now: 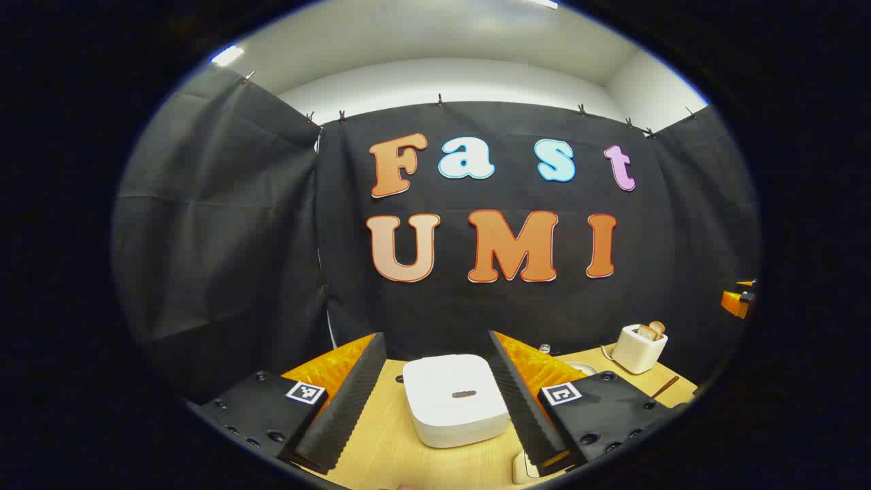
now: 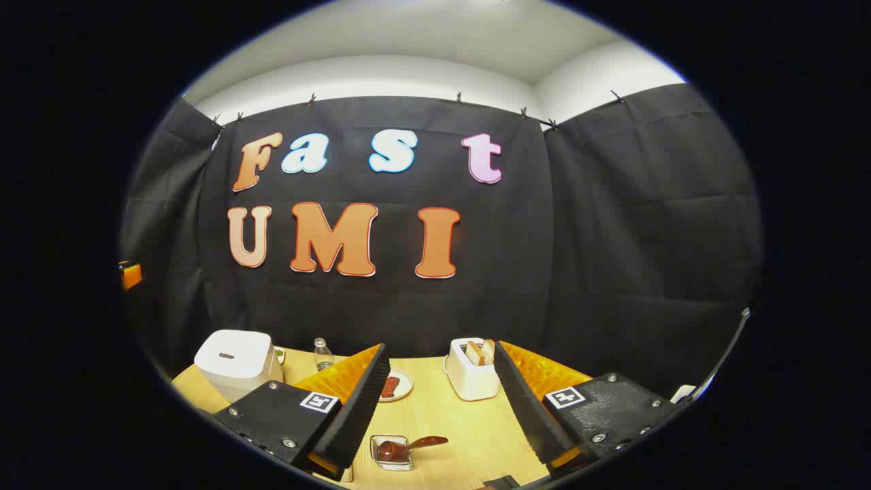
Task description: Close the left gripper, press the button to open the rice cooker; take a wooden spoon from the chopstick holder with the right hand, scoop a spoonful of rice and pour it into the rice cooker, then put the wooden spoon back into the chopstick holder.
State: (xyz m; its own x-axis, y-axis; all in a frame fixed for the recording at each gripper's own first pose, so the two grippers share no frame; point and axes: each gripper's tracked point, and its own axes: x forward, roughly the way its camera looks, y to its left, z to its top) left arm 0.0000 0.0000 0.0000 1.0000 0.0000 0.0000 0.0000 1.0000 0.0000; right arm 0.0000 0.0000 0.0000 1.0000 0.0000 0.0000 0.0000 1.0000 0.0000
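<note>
**Rice cooker dead ahead of the spread left gripper**

Straight ahead at twelve o'clock from the left gripper (image 1: 435,395), a white, rounded-square plastic rice cooker (image 1: 454,398) sat shut on the pale wooden table (image 1: 388,449), framed between the two fingers, which stood wide apart and held nothing. Its lid button was probably the dark slot on top. The left gripper was plainly nearer; it would need clenching first. From the right gripper (image 2: 439,401), also released, the cooker (image 2: 235,361) lay at ten o'clock, and a brown wooden spoon (image 2: 408,446) lay in a small clear dish close below.

White rice cooker (image 1: 454,399), lid shut; wooden spoon (image 2: 414,445) in clear holder (image 2: 392,452).
</note>
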